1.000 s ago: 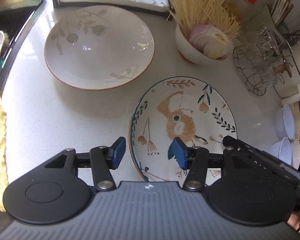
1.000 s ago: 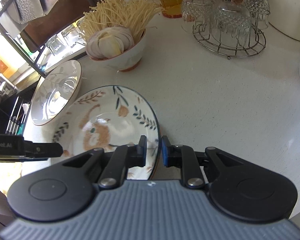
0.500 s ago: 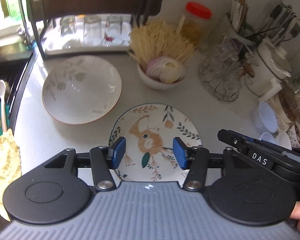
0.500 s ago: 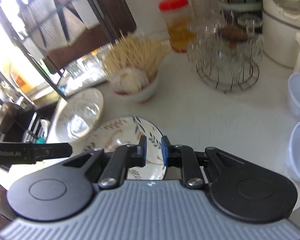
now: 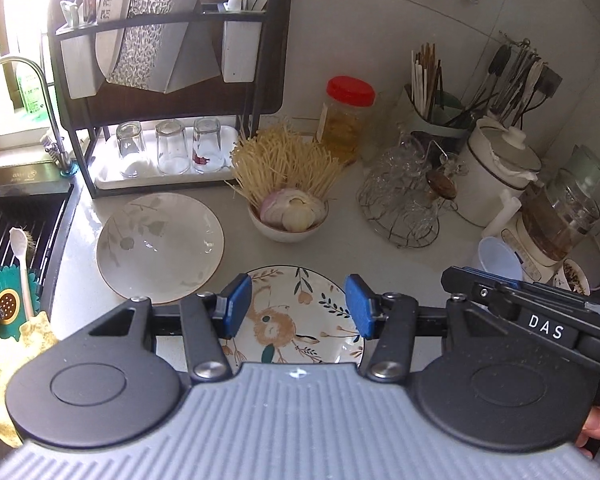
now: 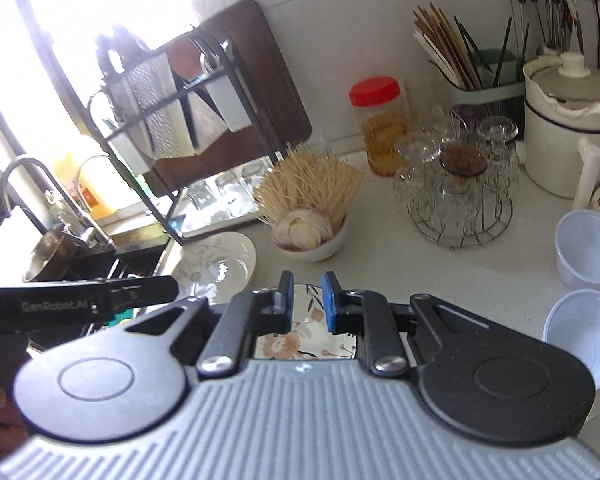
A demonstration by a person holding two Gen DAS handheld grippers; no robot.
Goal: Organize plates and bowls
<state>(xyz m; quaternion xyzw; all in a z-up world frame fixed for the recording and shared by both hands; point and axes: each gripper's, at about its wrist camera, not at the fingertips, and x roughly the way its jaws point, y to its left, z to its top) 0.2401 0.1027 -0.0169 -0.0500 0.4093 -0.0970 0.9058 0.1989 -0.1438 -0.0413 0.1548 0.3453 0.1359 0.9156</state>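
A patterned plate with an orange animal and leaves lies flat on the white counter, below both grippers; it also shows in the right wrist view. A white bowl with grey leaf prints and a brown rim sits to its left, also in the right wrist view. My left gripper is open and empty, held above the plate. My right gripper has a narrow gap between its pads and holds nothing; it hovers above the plate's right side.
A bowl of onion slices and enoki mushrooms stands behind the plate. A wire rack of glass cups, a red-lidded jar, white plastic cups, a dish rack with glasses and the sink surround the area.
Both grippers have risen and pulled back from the plate, so the view widened. The plate stays flat on the counter. The jaw openings look unchanged.
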